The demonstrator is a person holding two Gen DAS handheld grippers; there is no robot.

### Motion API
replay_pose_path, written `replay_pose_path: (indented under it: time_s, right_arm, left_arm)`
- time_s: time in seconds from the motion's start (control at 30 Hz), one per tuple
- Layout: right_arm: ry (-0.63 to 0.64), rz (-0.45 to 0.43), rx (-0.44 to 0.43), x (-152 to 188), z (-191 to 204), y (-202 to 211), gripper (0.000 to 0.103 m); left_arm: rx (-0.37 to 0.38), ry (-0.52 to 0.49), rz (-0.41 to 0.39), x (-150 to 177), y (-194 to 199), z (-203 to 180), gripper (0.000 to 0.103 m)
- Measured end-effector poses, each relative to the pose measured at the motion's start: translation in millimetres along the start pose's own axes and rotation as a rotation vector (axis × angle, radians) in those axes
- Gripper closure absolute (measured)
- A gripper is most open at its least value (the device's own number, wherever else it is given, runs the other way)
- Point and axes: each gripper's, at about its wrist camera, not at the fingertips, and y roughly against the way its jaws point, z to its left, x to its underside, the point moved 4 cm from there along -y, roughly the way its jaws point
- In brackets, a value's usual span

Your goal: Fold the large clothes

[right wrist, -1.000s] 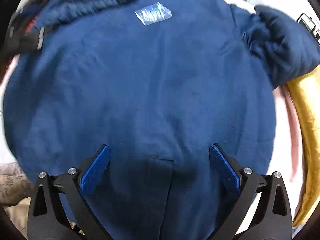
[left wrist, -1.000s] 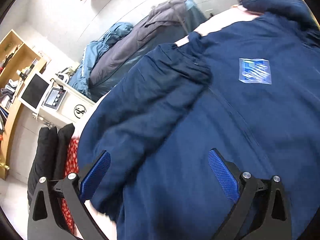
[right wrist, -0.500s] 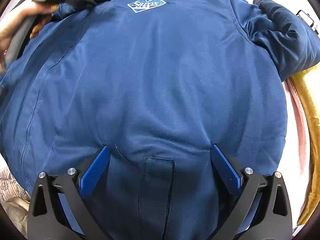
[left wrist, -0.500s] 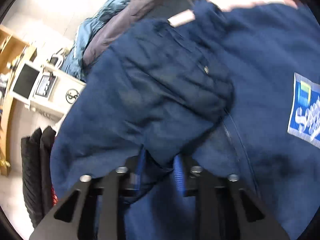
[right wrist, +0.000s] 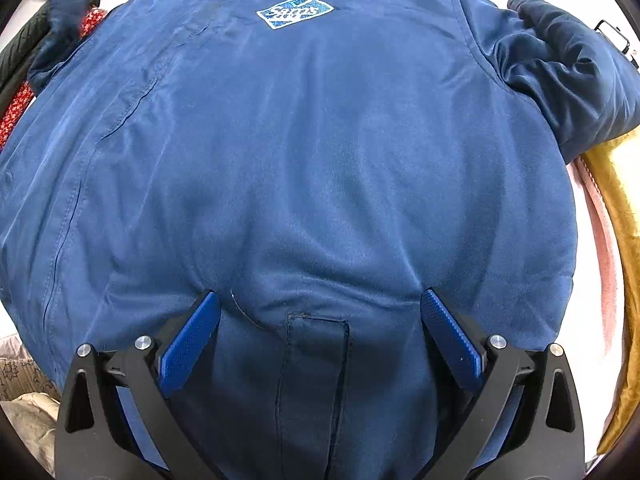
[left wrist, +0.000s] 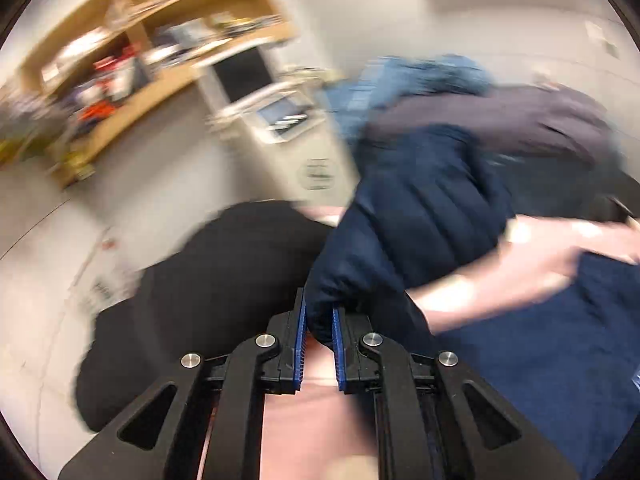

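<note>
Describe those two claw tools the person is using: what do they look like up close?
Both look alike. The left gripper and the right gripper have matte black frames with triangular cut-outs and round silver bolt heads at the joints. Each of the fingers carries a flat blue pad with a fine knurled texture. No cables or printed markings show. The person's arms and sleeves cannot be made out clearly.

Heavy motion blur left; sharp, evenly lit right.
</note>
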Motion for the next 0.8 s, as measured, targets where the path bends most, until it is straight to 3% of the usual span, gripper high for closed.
replay_pose_path:
  time_s: [0.1,0.17,0.2,0.27,0.3,0.37,0.53,0.63,0.67,0.7,0.8]
  right_arm:
    - [-0.004,0.000,0.002,-0.6,0.0,-0.1,0.004]
    - [-0.005,0.001,0.006,-0.9,0.1,-0.6,0.004]
    - [-0.006,0.001,0.008,-0.9,0.1,-0.8,0.004]
    - [-0.006,0.003,0.009,-1.0,0.2,-0.7,0.004]
    - [-0.005,0.003,0.009,-0.9,0.0,-0.6,0.004]
    - [-0.006,0.003,0.008,-0.7,0.0,-0.7,0.004]
    - [-0.006,0.008,0.013,-1.3,-0.1,-0.9,0.004]
    - [-0.009,0.011,0.015,-1.7,-0.5,-1.1,0.004]
    - [-0.011,0.008,0.015,-1.7,-0.8,-0.9,0.004]
    - [-0.012,0.004,0.015,-1.8,-1.1,-0.7,0.004]
    - [-0.012,-0.004,0.019,-1.7,-0.3,-0.5,0.004]
  left_arm:
    - [-0.105,0.107,0.083,13.6,-31.3,78.5,0.091]
    - [-0.170,0.143,0.153,31.4,-52.4,107.0,0.083]
    - [-0.196,0.148,0.177,40.3,-57.5,116.4,0.074]
    - [-0.281,0.163,0.203,62.9,-61.9,133.6,0.040]
    - [-0.310,0.178,0.200,71.0,-58.8,137.8,0.011]
    - [-0.345,0.239,0.164,84.4,-48.7,144.4,0.006]
    - [-0.280,0.339,0.172,101.2,-31.3,138.6,0.006]
    - [-0.227,0.313,0.117,108.9,-10.0,120.0,0.006]
    - [-0.193,0.302,0.104,114.0,-3.2,108.9,0.006]
    - [-0.106,0.268,0.092,117.7,7.2,87.9,0.006]
    - [0.072,0.116,0.137,133.3,18.9,22.8,0.006]
